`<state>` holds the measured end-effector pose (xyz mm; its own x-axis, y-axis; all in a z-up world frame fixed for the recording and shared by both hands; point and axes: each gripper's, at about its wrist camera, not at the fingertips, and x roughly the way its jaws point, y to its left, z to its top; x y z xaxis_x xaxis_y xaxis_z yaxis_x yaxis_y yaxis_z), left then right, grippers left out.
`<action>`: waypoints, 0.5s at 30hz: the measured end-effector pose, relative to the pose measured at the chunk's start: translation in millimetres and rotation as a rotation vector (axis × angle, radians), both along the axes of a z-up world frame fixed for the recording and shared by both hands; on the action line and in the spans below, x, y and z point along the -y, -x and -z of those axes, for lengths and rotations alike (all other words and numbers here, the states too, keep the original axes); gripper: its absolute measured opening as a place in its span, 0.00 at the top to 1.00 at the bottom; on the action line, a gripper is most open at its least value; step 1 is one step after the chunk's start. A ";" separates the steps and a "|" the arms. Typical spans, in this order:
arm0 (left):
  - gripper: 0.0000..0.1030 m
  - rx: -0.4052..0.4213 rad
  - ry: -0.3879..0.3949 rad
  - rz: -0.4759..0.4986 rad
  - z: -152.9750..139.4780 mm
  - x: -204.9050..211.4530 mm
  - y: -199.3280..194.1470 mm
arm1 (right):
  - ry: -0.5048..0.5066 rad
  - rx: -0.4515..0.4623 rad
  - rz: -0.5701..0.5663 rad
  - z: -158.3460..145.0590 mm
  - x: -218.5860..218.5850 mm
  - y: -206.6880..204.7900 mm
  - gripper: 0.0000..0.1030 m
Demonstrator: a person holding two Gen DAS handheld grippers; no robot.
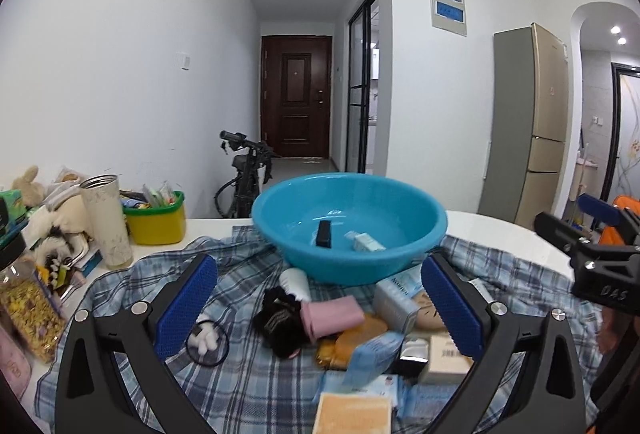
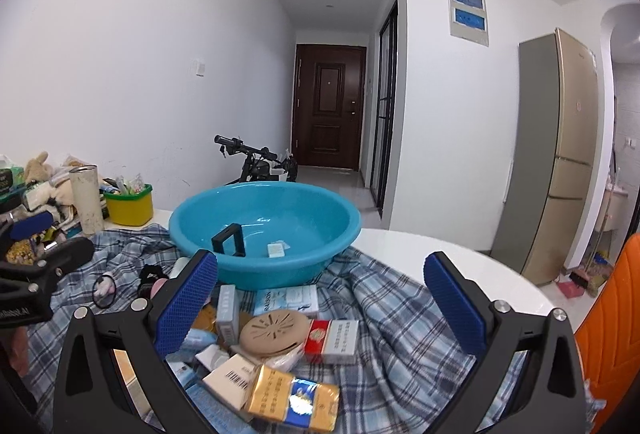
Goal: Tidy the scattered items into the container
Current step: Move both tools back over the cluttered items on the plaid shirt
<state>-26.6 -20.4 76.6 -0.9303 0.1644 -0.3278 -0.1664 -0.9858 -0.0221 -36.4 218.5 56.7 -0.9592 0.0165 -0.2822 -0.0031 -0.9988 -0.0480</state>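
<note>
A blue plastic basin (image 1: 400, 258) (image 2: 208, 218) stands on a plaid cloth (image 1: 248, 386) (image 2: 400, 330) and holds a black box (image 1: 323, 234) (image 2: 229, 240) and a small white box (image 1: 366, 242) (image 2: 276, 250). Scattered items lie in front of it: a pink roll (image 1: 332, 316), a black pouch (image 1: 280, 322), a hair tie with a white charm (image 1: 207, 342), a tan round disc (image 2: 274, 330), a red-and-white pack (image 2: 332, 342), a gold pack (image 2: 294, 398). My left gripper (image 1: 320, 310) is open above them. My right gripper (image 2: 320, 306) is open over the pile.
At the left stand a white tumbler (image 1: 106, 220), a yellow-green bin (image 1: 158, 218), plush toys (image 1: 60, 218) and a snack jar (image 1: 28, 310). The white table (image 2: 460, 258) extends right. An orange chair (image 2: 612, 346) is at the right edge.
</note>
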 end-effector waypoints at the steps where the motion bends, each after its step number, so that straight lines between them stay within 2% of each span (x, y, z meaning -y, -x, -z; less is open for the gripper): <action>1: 0.00 0.001 -0.003 0.001 2.3 0.6 -1.8 | 0.010 0.004 -0.001 1.8 -1.1 -1.1 0.00; 8: 0.00 0.039 -0.001 -0.036 13.2 0.7 -5.2 | 0.037 0.047 0.013 15.0 -10.5 -1.5 0.00; 10: 0.00 0.059 0.033 -0.050 18.4 -3.1 -3.8 | 0.037 0.060 0.014 18.3 -12.4 0.1 0.00; 13: 0.00 0.066 0.127 -0.087 26.4 -14.0 -4.0 | 0.029 0.089 0.002 22.8 -13.6 2.4 0.00; 15: 0.00 0.069 0.167 -0.074 31.0 -19.4 -5.6 | 0.025 0.098 -0.001 26.0 -13.9 2.0 0.00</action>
<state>-21.0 -1.0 45.6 -0.9123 0.0341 -0.4082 -0.0970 -0.9862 0.1344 -38.4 232.4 30.8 -0.9271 0.0076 -0.3747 0.0012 -0.9997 -0.0231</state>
